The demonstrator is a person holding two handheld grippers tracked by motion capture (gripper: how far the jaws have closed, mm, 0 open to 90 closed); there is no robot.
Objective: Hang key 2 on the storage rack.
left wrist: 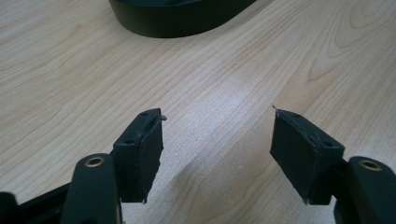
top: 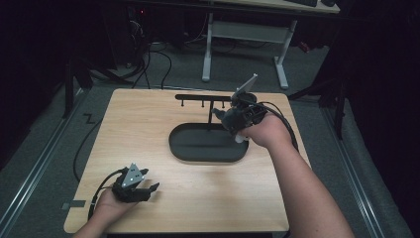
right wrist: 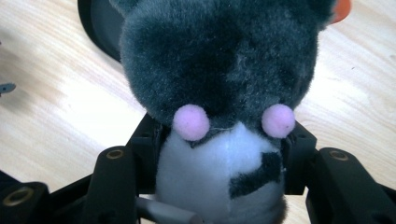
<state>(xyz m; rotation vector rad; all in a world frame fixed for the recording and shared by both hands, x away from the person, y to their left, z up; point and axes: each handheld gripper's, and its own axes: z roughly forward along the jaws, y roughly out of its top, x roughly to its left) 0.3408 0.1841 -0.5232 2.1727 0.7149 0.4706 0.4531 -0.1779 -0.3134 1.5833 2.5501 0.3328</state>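
Over the right end of the black oval tray (top: 185, 148), the right gripper (right wrist: 219, 158) is clamping a grey-and-white plush toy (right wrist: 219, 70) by its white body, jaws pressing in on both sides. The left gripper (left wrist: 217, 140) is resting near the table's (top: 148, 119) front left corner, jaws spread wide, holding nothing. Judgement: keep the squeeze steady; soft plush can slip. A hook rack (top: 203, 97) is standing behind the tray. The toy's far side is hidden; in the high view it is barely distinguishable.

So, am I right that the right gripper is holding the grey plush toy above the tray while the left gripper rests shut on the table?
Not quite: the left gripper is open, its jaws wide apart with bare table between them, as the left gripper view shows. The rest stands: the right gripper clamps the plush toy above the tray.
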